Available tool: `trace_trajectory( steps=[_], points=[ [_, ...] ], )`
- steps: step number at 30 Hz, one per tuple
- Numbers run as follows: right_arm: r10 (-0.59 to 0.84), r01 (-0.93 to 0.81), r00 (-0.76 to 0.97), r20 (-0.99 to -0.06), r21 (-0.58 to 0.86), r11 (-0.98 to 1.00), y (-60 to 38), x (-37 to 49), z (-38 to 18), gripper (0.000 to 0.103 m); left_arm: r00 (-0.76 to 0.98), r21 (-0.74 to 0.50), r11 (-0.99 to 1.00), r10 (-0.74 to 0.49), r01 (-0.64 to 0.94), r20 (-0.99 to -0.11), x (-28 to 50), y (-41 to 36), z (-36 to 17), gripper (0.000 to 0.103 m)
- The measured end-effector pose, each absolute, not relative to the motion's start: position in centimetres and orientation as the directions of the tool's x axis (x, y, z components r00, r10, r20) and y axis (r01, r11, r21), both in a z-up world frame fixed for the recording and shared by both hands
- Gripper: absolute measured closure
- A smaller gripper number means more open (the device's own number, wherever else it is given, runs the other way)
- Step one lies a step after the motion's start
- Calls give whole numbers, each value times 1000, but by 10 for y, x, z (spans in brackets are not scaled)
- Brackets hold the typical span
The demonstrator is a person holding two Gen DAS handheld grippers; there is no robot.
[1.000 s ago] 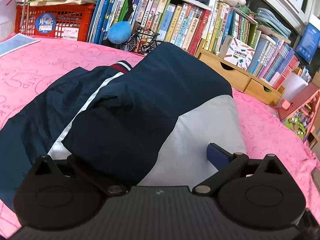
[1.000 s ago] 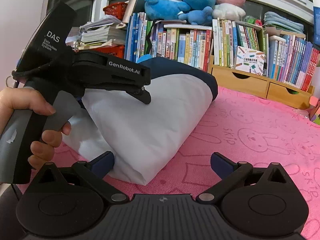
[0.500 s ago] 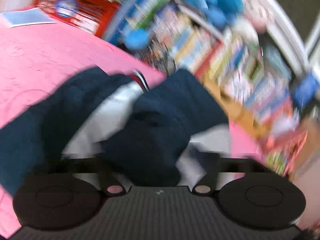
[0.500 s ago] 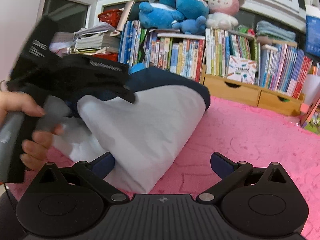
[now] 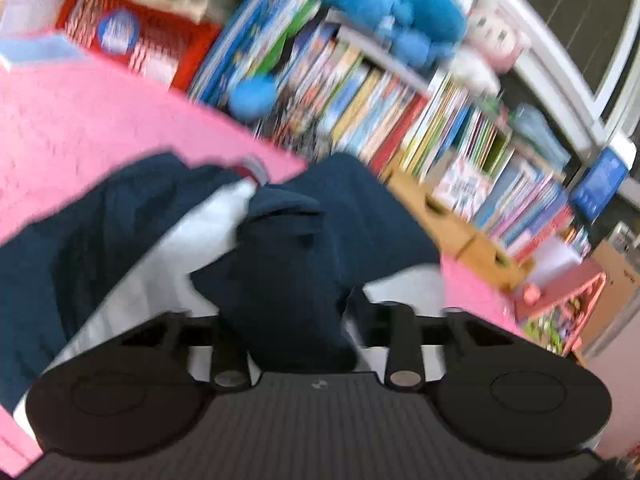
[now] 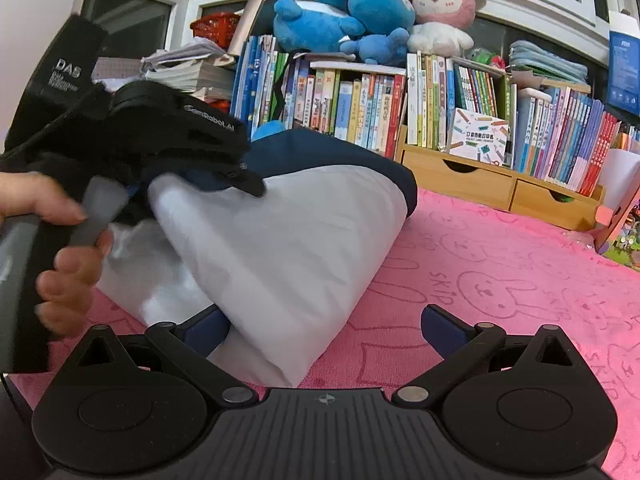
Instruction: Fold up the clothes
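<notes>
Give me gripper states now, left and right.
Left gripper: shut on the navy fold of the jacket.
Right gripper: open, holding nothing; the jacket's white hem lies between its fingers.

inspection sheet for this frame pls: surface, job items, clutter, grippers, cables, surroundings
Surface: pink blanket with bunny prints, covering the work area.
Job's things: navy and white garment, partly folded and bunched, lying on the blanket.
Clutter: small pink toy house at the right edge.
Grippers: left gripper closed on a navy fold of the garment, its view blurred; right gripper open, one finger against the white edge, gripping nothing.
Cables: thin black cable by the left gripper's body.
Surroundings: bookshelf with plush toys on top, wooden drawers, red basket.
</notes>
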State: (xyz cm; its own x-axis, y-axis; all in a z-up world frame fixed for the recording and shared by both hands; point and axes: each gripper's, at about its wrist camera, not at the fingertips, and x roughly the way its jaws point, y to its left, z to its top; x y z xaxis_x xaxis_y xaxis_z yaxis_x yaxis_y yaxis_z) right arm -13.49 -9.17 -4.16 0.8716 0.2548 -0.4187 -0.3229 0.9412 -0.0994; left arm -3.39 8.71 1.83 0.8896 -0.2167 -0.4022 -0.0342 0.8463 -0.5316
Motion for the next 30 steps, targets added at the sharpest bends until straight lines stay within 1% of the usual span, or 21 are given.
trace_trajectory(
  steps=[3, 5, 7, 10, 13, 15, 17, 19, 20, 21, 22, 24, 25, 27, 28, 30],
  points=[
    [258, -322, 866, -427, -84, 943, -93, -134, -42, 0, 907, -554, 833, -218, -19, -359, -42, 100, 25, 90],
    [262, -323, 862, -435, -71, 944, -94, -133, -41, 0, 918, -547, 837, -202, -20, -341, -51, 110, 28, 91],
    [265, -324, 858, -439, -64, 944, -95, -133, -41, 0, 933, -516, 856, -159, -32, -322, -64, 118, 30, 91],
    [268, -328, 857, -440, -65, 942, -95, -134, -41, 0, 945, -471, 880, -104, -58, -310, -77, 125, 35, 91],
    [268, -332, 855, -443, -72, 940, -93, -134, -42, 0, 943, -475, 875, -77, -92, -324, -83, 137, 32, 91],
    [269, -335, 854, -445, -75, 939, -93, -134, -42, 0, 932, -505, 856, -91, -106, -351, -82, 145, 29, 89],
    [268, -334, 854, -446, -75, 940, -93, -134, -43, 0, 925, -530, 844, -134, -81, -355, -84, 150, 28, 87],
    [265, -330, 855, -446, -73, 941, -93, -134, -43, 0, 923, -549, 835, -180, -40, -340, -89, 152, 30, 80],
    [264, -328, 855, -446, -71, 942, -93, -134, -43, 0, 928, -555, 832, -198, -13, -317, -94, 152, 32, 72],
    [263, -327, 855, -447, -70, 943, -93, -133, -43, 0, 934, -559, 829, -201, 3, -294, -99, 153, 33, 69],
    [264, -326, 855, -447, -67, 943, -94, -133, -43, 0, 942, -556, 831, -164, -27, -291, -102, 157, 35, 67],
    [264, -325, 855, -447, -64, 944, -94, -133, -43, 0, 945, -537, 830, -37, -152, -326, -106, 167, 36, 66],
    [264, -324, 855, -447, -63, 944, -94, -133, -43, 0, 938, -539, 818, 3, -201, -346, -106, 174, 35, 66],
    [262, -324, 855, -448, -66, 944, -94, -133, -44, 0, 923, -582, 772, 14, -254, -385, -103, 190, 30, 66],
    [261, -323, 855, -448, -68, 944, -93, -133, -44, 0, 924, -618, 746, -10, -247, -383, -105, 196, 26, 66],
    [259, -322, 856, -447, -69, 944, -93, -134, -44, 0, 932, -642, 738, -49, -207, -358, -110, 196, 25, 66]
  ],
)
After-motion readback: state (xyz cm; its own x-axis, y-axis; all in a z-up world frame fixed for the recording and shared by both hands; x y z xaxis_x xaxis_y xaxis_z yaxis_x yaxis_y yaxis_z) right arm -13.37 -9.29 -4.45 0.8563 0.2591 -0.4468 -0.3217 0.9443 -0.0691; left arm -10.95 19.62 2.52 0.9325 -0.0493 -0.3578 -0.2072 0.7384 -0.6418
